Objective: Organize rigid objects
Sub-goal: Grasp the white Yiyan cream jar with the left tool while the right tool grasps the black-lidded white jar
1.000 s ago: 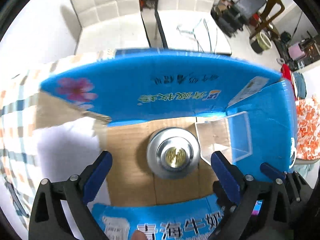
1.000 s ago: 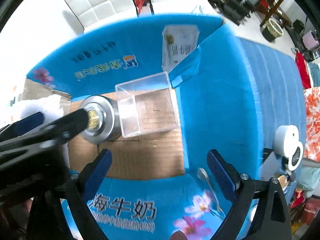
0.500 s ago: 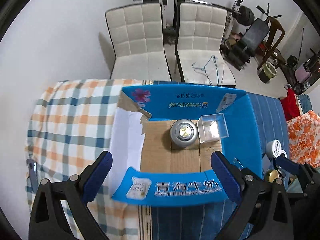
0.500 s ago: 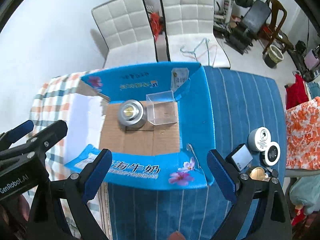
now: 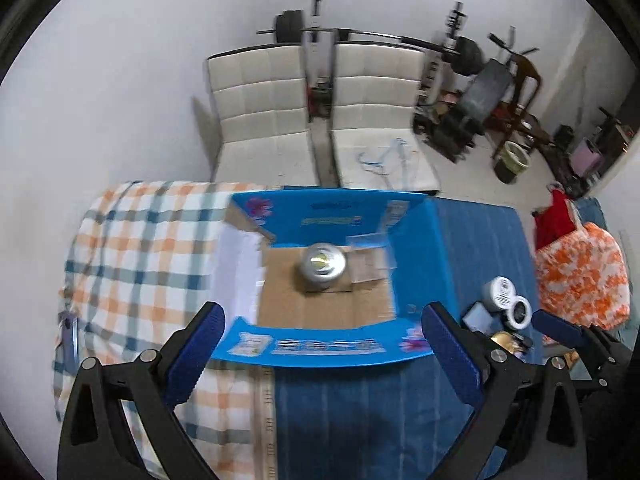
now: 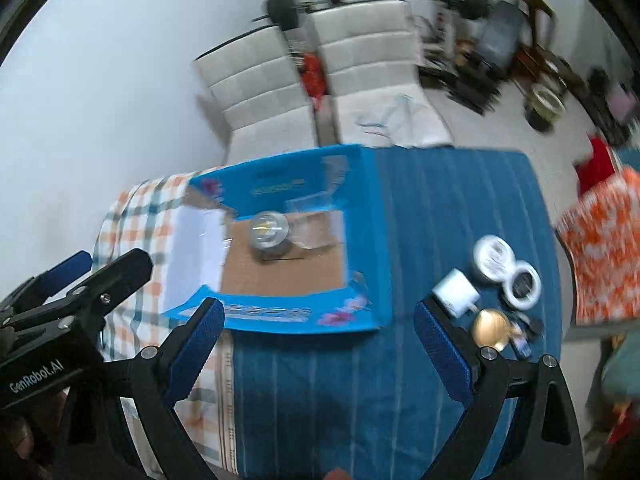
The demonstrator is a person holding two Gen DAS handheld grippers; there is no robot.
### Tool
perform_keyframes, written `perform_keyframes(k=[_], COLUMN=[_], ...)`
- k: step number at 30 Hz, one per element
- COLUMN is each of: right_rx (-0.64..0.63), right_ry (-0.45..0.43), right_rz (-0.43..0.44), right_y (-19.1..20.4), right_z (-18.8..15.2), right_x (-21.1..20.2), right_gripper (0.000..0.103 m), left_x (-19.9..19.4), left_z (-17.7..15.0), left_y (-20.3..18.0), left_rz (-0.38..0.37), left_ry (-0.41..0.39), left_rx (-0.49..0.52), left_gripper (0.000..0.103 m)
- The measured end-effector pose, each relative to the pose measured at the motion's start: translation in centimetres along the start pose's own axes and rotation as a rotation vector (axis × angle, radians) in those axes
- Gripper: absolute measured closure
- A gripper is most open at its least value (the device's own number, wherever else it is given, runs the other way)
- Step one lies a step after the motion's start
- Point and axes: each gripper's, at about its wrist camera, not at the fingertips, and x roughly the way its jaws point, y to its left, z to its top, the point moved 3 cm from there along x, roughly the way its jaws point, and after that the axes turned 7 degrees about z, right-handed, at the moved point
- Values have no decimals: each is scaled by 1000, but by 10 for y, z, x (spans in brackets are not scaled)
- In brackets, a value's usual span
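Rigid objects sit in 2 groups. Inside the open blue carton (image 5: 416,256), on its brown cardboard floor, a round silver tin (image 5: 322,267) stands with a clear plastic box (image 5: 368,258) touching its right side; both lie toward the carton's far wall. In the right wrist view the same silver tin (image 6: 269,230) and clear plastic box (image 6: 314,222) show in the blue carton (image 6: 362,240).

The second group lies on the blue striped cloth (image 6: 440,216), right of the carton: a white round jar (image 6: 493,259), a white ring-shaped lid (image 6: 521,285) touching it, a white cube (image 6: 456,293), a gold round lid (image 6: 491,328), and some small dark items too blurred to name.

The left hand-held gripper (image 5: 322,346) hangs above the desk with jaws spread wide and nothing between them; the carton's near flap sits between its blue pads, the tin farther ahead on the centre line. The right hand-held gripper (image 6: 318,340) is likewise spread wide and holds nothing. The carton lies ahead and slightly left of it; the white cube and gold lid sit just beside its right pad (image 6: 444,354). The left gripper's fingers (image 6: 108,276) appear at the lower left edge of the right wrist view.

A plaid cloth (image 5: 132,256) covers the desk's left part. 2 white chairs (image 5: 264,112) stand beyond.
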Motion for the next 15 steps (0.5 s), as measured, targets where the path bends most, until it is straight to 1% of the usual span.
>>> perform_keyframes(k=[2,4,6,7,8,10,12,15], right_rx=[72,156,234,261,289,340,358,351], right_ry=[-7,-7,13,23,34,86,143,202], right_rz=[-43,-118,-158,-178,-200,-234,-244,-246], right_y=[-43,-98,-154,-177,-201,-250,-284,-318], right_z=[-6,-13,-22,-26,-30,-39,-42,-45], right_x=[-8,-11,-2,4,13,40,73,115], right_gripper=[5,5,5,5,5,5,5,5], left_x=[5,13,27,32,43,60,80,115], left_z=[0,0,-2,-3,-4,-7,-11,-16], left_y=[-29,-64,-110,-125,-150,-182,-217,-264], left_rz=[-34,-79,-127,-137,-148,-159,-154,-115], left_ry=[7,18,32,38,49,66,84,112], left_rx=[38,82,138,155,183,216,253,318], left_gripper=[2,2,2,2,2,2,2,2])
